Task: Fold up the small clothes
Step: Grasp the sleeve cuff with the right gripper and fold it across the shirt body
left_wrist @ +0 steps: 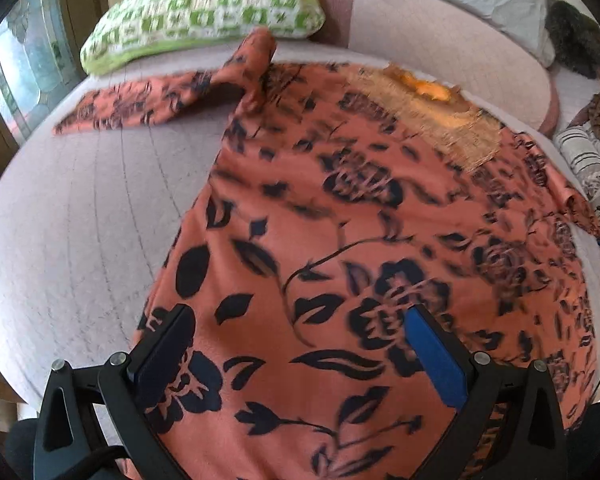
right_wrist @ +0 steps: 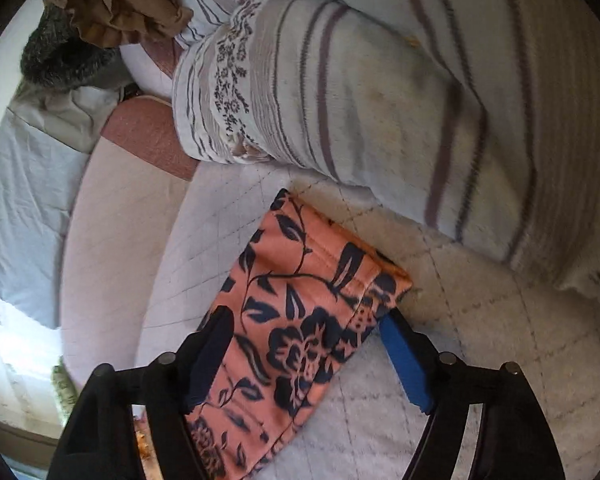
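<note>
A salmon-orange garment [left_wrist: 340,240] with a dark floral print lies spread on a pale quilted bed [left_wrist: 80,220]. One sleeve [left_wrist: 140,104] stretches to the left, and a tan neck panel [left_wrist: 440,124] shows at the far end. My left gripper [left_wrist: 300,312] hovers open above the garment's lower body, with only flat cloth under its fingers. In the right wrist view the other sleeve [right_wrist: 300,312] lies flat on the bed [right_wrist: 480,360]. My right gripper [right_wrist: 304,316] stands open astride that sleeve, its fingers at the two edges.
A green-and-white pillow [left_wrist: 204,8] lies beyond the left sleeve. A rolled striped blanket [right_wrist: 380,100] lies close behind the right sleeve. A dark fuzzy item [right_wrist: 60,56], a crumpled brown cloth [right_wrist: 116,4] and a pale grey pillow [right_wrist: 24,184] sit farther back.
</note>
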Available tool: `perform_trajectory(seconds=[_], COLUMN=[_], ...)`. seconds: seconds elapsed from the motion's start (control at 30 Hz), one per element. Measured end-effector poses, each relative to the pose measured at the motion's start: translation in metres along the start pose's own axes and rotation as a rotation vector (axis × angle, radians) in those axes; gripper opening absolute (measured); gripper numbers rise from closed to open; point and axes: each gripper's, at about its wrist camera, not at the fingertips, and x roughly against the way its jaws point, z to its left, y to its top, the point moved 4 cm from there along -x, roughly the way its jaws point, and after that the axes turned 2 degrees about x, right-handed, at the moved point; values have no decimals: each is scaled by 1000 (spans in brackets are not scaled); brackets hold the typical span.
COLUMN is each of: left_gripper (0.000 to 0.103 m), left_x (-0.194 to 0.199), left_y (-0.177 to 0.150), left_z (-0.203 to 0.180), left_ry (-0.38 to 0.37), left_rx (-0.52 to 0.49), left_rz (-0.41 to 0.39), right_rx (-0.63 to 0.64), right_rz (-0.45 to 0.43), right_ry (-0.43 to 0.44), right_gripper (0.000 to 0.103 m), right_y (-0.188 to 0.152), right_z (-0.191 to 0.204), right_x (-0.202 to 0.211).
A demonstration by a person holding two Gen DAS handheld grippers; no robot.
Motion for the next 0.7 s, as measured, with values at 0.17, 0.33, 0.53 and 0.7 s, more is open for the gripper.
perform_trajectory(seconds=[0.17, 0.33, 0.53, 0.7], left_gripper=[103, 103, 103, 103], left_x=[-6, -5, -3, 7], left_y=[-11, -10, -15, -10], left_z=[5, 9, 9, 29], left_ry=[21, -24, -44, -202], left_rx=[-79, -59, -92, 32], left_rz=[-65, -72, -94, -94], right_rx=[96, 339, 629, 775], right_rz=[22, -87, -65, 127], right_ry=[-96, 96, 424, 598], right_gripper=[4, 4, 4, 6], right_y=[12, -16, -146, -302], right_z=[21, 129, 287, 372], right_x=[-13, 42, 111, 96])
